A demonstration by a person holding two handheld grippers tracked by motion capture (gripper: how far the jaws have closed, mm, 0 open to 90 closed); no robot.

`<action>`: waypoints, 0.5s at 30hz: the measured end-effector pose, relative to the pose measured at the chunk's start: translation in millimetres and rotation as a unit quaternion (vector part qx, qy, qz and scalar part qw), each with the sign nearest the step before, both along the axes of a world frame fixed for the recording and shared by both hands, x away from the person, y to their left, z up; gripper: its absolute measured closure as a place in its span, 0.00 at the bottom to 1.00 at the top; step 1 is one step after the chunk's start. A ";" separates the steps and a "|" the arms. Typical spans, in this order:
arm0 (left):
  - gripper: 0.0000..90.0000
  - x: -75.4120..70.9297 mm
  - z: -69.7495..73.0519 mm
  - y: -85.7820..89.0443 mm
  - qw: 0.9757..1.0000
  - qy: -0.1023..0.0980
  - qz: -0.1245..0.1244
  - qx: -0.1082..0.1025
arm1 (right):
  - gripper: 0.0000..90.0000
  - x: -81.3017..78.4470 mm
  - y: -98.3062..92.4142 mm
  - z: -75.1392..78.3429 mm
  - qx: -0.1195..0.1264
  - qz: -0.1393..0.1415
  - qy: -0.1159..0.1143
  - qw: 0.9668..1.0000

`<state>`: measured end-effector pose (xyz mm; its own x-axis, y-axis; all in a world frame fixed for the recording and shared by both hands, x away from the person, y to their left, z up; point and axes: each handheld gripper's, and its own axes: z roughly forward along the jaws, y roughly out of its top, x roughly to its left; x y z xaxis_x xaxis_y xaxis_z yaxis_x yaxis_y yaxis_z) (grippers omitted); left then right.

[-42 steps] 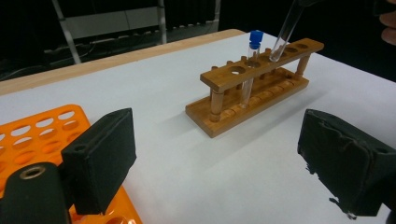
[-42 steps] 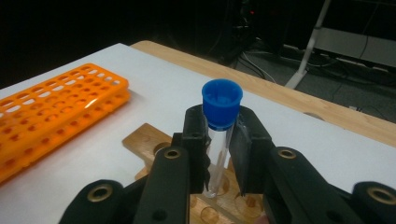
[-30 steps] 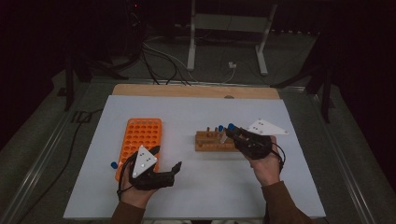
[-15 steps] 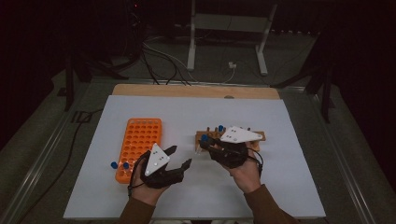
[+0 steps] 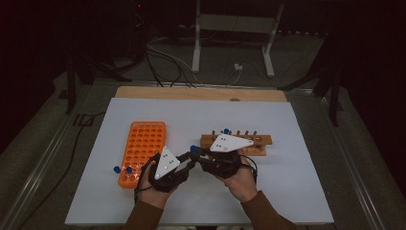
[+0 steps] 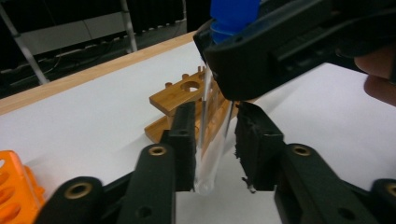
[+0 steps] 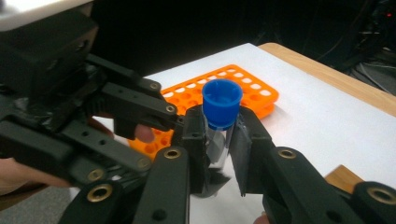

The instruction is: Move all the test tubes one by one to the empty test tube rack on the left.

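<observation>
We are handing the tube (image 7: 218, 122) over mid-table, between the orange rack (image 5: 143, 146) and wooden rack (image 5: 249, 141): right gripper (image 7: 219, 140) clamping it, left gripper (image 6: 212, 144) just closing on its lower end; next, the right releases.

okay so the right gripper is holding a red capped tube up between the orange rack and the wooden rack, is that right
Not quite: the cap is blue, not red, as the right gripper view shows. The right gripper does hold the tube up between the orange rack and the wooden rack.
</observation>
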<state>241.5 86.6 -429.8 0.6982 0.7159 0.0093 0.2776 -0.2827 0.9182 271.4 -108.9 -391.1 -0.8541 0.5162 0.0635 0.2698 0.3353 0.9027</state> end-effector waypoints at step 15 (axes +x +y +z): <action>0.86 -4.2 5.5 23.4 0.999 -0.003 0.032 -0.003 | 0.39 2.7 -20.2 -0.9 0.031 0.001 0.014 0.999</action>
